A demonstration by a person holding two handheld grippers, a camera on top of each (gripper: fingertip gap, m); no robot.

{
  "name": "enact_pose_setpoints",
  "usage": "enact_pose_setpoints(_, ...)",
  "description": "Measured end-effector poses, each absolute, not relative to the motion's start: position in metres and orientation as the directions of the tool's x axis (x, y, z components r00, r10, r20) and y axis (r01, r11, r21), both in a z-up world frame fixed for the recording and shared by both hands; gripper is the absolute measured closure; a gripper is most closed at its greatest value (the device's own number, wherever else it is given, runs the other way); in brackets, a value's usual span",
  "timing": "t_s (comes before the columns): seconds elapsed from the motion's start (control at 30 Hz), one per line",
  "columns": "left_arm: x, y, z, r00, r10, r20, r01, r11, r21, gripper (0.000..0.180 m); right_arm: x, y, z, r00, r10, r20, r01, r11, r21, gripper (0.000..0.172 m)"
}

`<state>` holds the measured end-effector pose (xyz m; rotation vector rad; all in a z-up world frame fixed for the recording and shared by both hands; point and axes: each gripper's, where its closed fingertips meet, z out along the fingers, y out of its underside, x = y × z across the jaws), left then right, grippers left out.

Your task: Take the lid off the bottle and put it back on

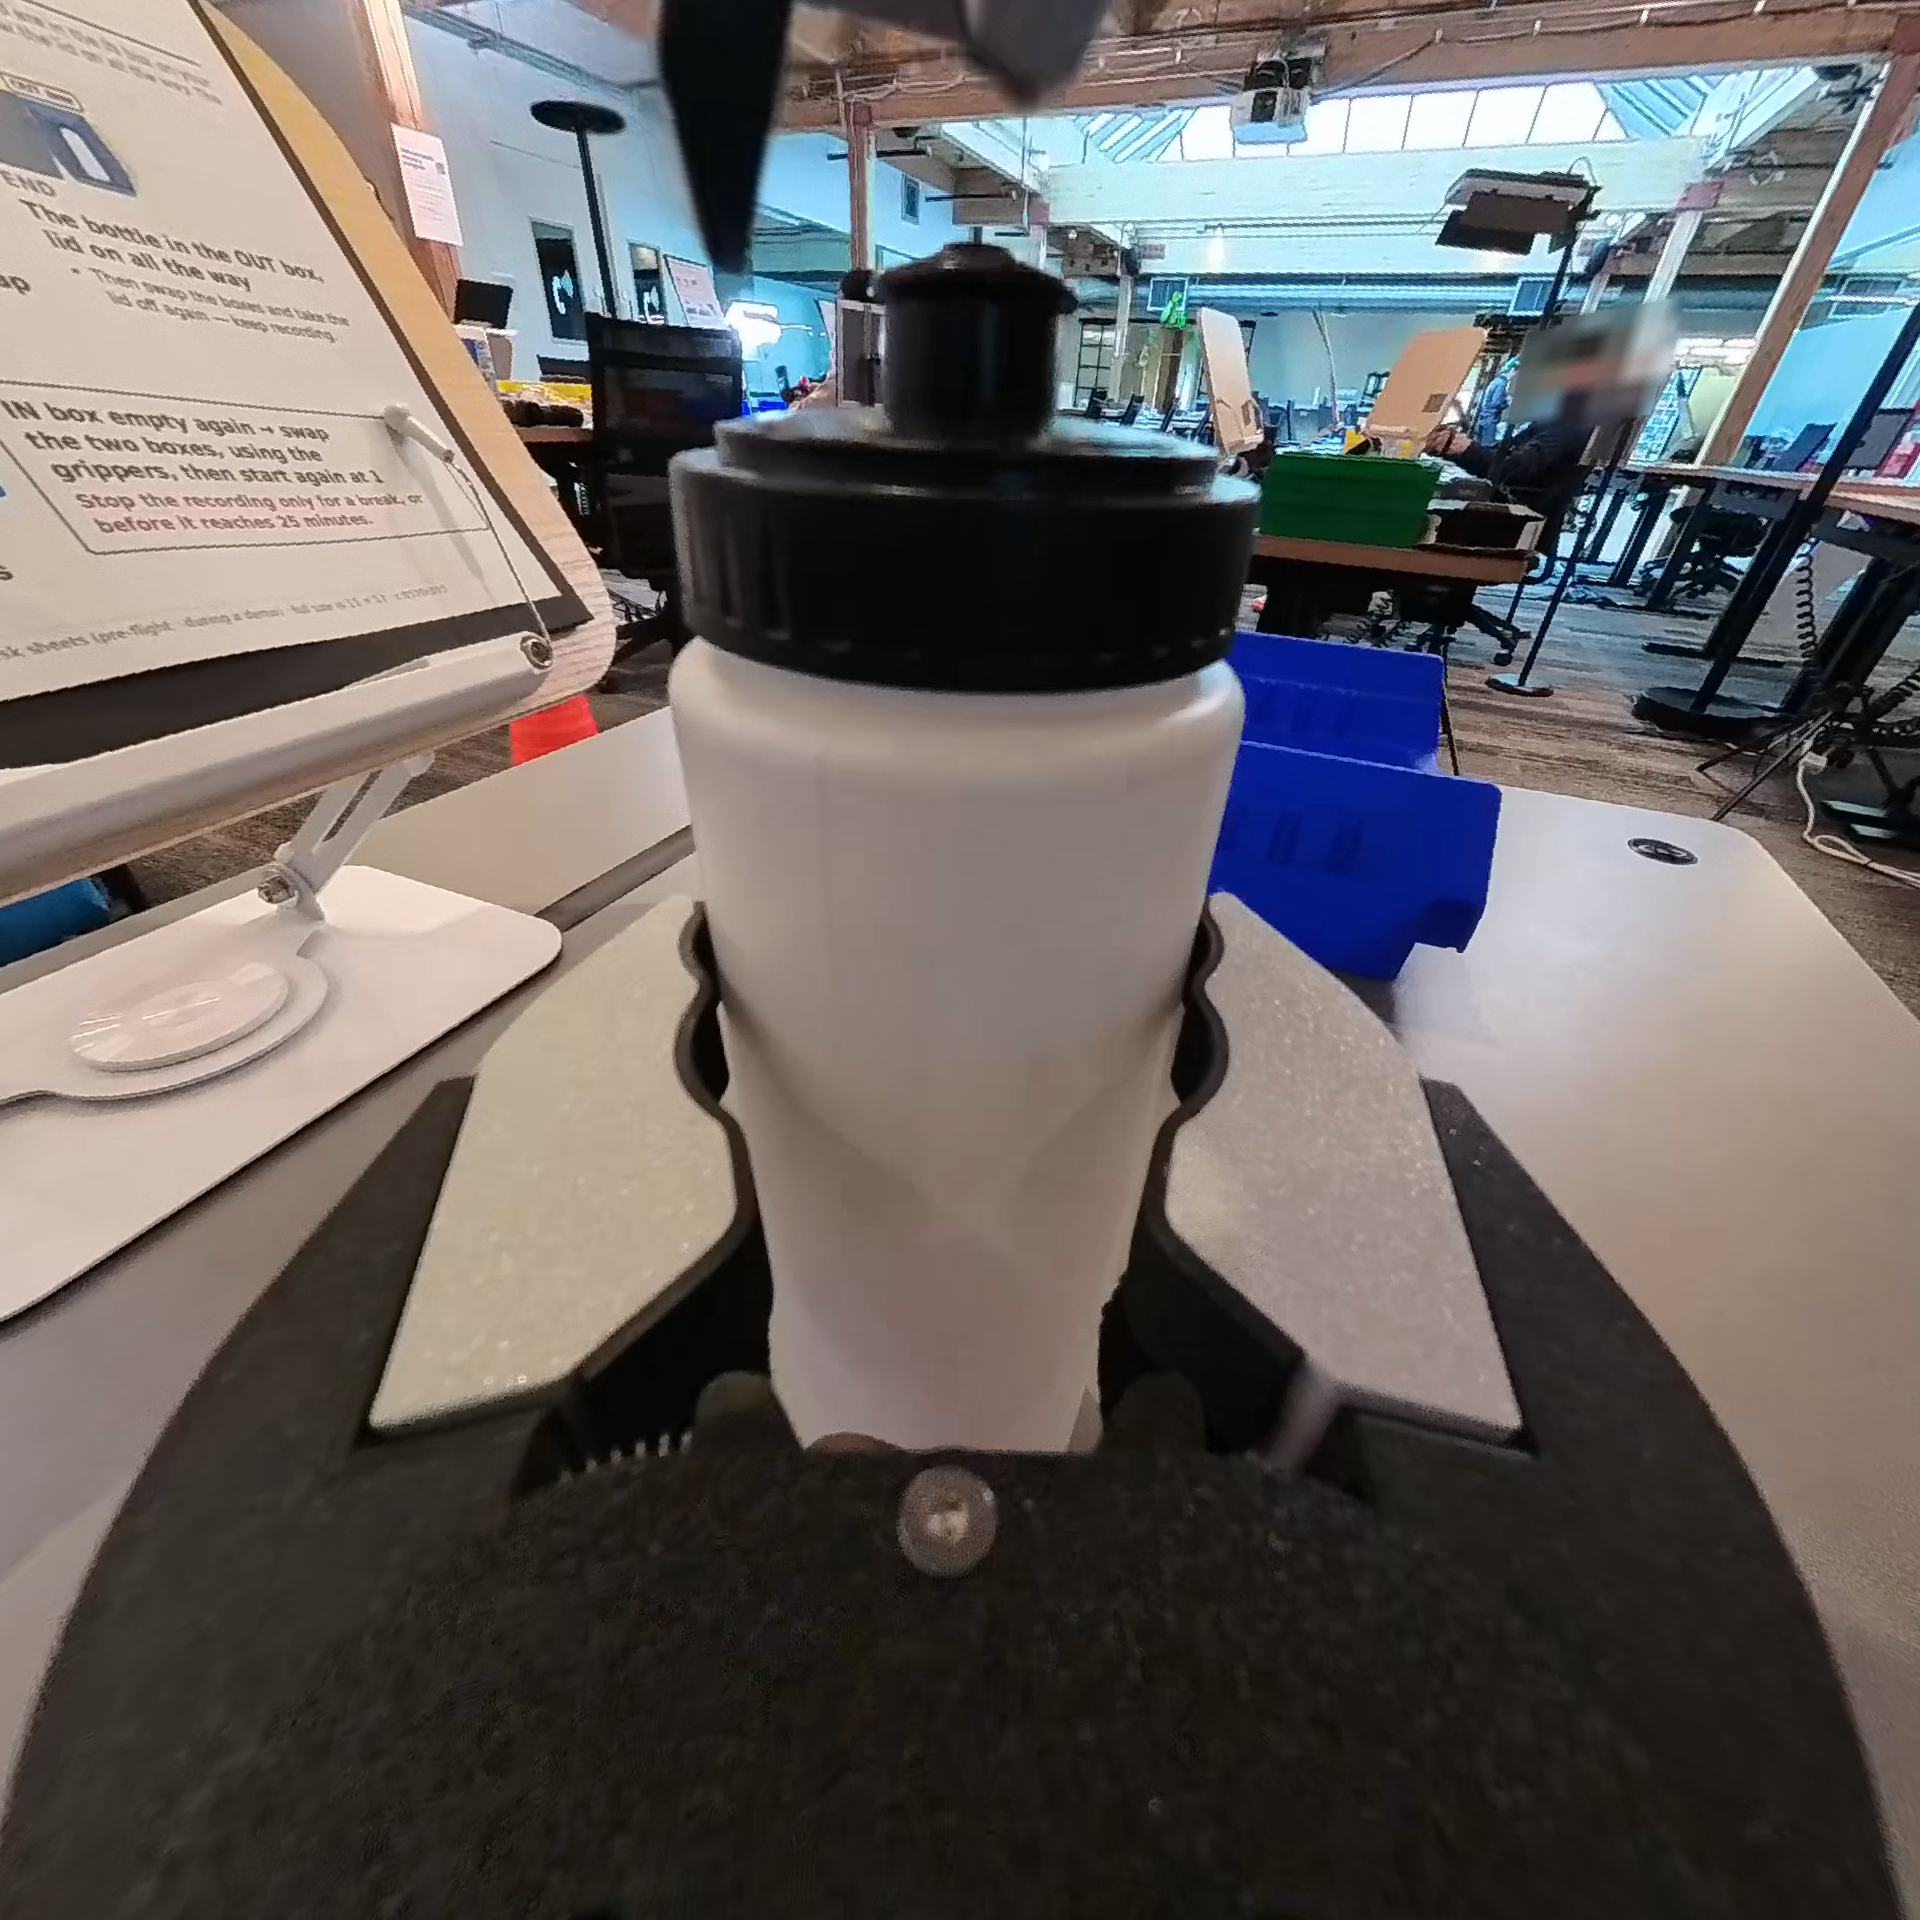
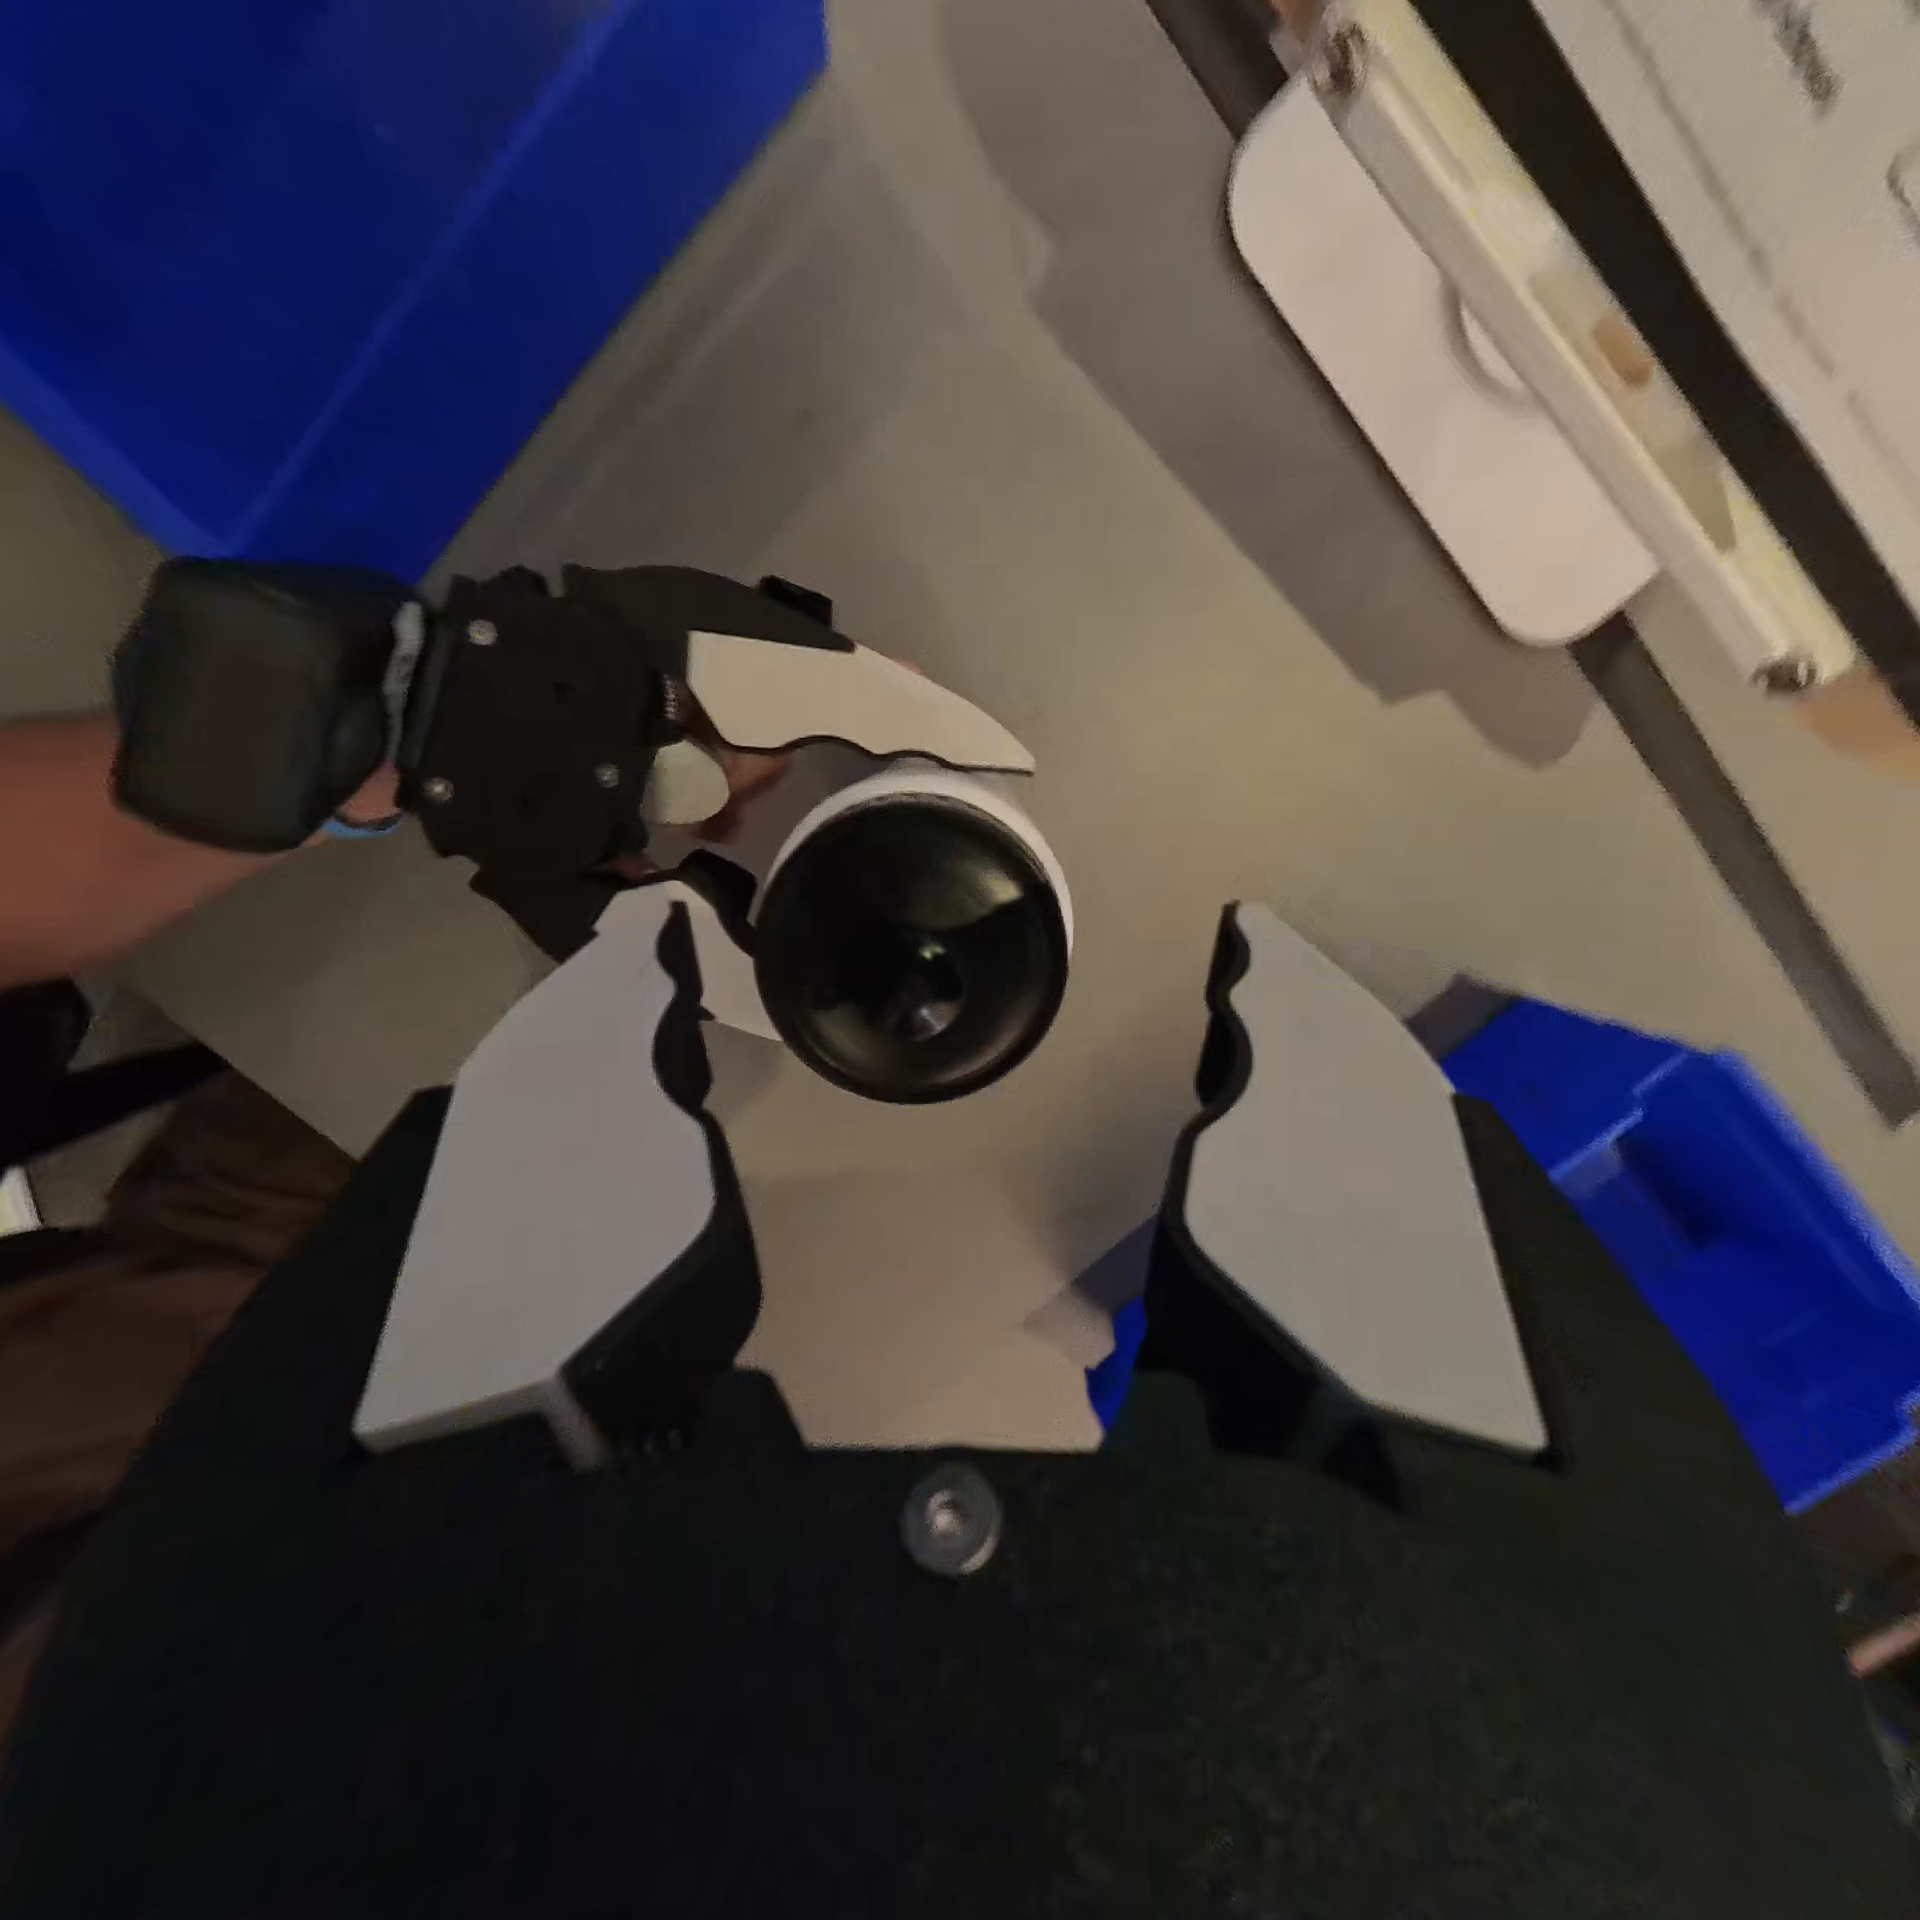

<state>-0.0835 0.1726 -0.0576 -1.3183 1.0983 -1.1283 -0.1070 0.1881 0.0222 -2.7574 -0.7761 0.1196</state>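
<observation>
The white bottle [image 1: 956,935] stands upright, clamped at its body between the left gripper [image 1: 951,997] fingers. The right gripper [image 2: 951,997] hangs above with jaws apart and empty. It should centre over the black lid [image 2: 914,956], just ahead of its tips, before closing squarely on the ribbed rim.

Printed instruction sheet [image 1: 218,353] on a tilted white stand [image 1: 260,935] bears readable black and red text; small wall posters [image 1: 428,179] carry illegible print.
</observation>
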Motion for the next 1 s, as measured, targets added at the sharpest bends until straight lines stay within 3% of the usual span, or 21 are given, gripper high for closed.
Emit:
enact_pose_setpoints(0.23, -0.083, 0.173, -0.058, 0.150, -0.988, 0.040, -0.016, -0.043, -0.999, 0.096, -0.116, 0.171, -0.001, 0.922, 0.385, -0.021, 0.376, -0.909, -0.180, 0.069)
enact_pose_setpoints(0.5, -0.084, 0.172, -0.058, 0.153, -0.988, 0.030, -0.025, -0.034, -0.999, 0.096, -0.107, 0.170, -0.001, 0.939, 0.343, 0.020, 0.343, -0.931, -0.128, 0.104)
enact_pose_setpoints(0.67, -0.084, 0.171, -0.058, 0.147, -0.989, 0.030, -0.022, -0.034, -0.999, 0.096, -0.106, 0.167, -0.004, 0.926, 0.377, 0.016, 0.377, -0.921, -0.095, 0.103)
enact_pose_setpoints(0.8, -0.085, 0.171, -0.058, 0.139, -0.990, 0.030, -0.021, -0.033, -0.999, 0.096, -0.106, 0.166, -0.003, 0.846, 0.532, 0.031, 0.533, -0.845, -0.050, 0.103)
enact_pose_setpoints(1.0, -0.084, 0.169, -0.058, 0.126, -0.992, 0.029, -0.019, -0.032, -0.999, 0.096, -0.104, 0.167, -0.003, 0.478, 0.876, 0.065, 0.876, -0.481, 0.030, 0.103)
